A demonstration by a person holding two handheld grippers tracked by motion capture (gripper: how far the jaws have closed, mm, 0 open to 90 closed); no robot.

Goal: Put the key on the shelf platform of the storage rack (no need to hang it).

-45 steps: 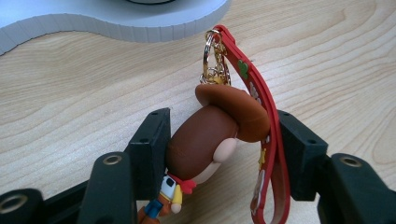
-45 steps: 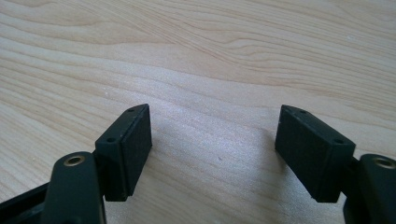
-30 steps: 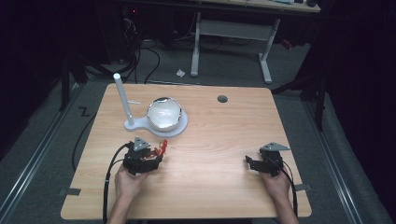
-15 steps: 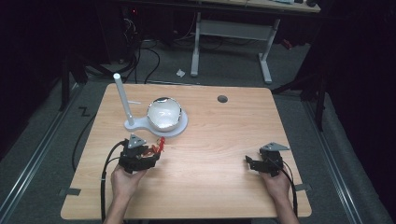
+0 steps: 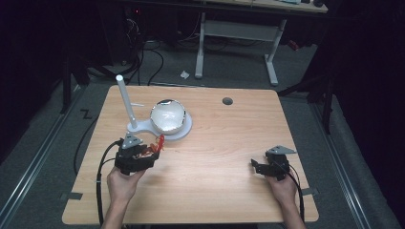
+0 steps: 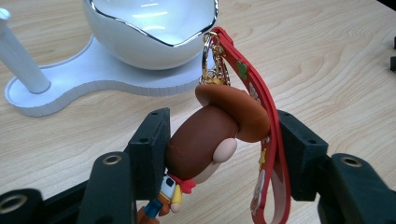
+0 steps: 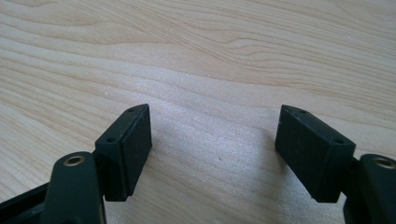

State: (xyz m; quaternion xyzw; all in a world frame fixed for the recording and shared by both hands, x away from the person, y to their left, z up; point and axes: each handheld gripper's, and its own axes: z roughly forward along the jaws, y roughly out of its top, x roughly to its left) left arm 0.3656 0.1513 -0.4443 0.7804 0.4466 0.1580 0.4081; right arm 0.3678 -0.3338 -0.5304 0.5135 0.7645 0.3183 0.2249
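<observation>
Here the left gripper (image 6: 219, 140) clamps a cowboy keychain (image 6: 215, 140) near the white bowl (image 6: 149, 32); the right gripper (image 7: 215, 149) gapes empty.

left gripper (image 5: 152, 151) (red charm (image 5: 160, 142) held), white bowl (image 5: 167, 116)

Lit from above in the high view, with the wooden table (image 5: 205, 157) bright and the floor and room around it sunk in near black; slightly soft and grainy overall. Sharp and evenly bright in the left gripper view, with white glare on the bowl (image 6: 152, 28) rim and a soft shadow under its white stand (image 6: 93, 77). Clear wood grain in the right gripper view, with soft, faint shadows beside the black jaws and slight blur at the nearest edges.
</observation>
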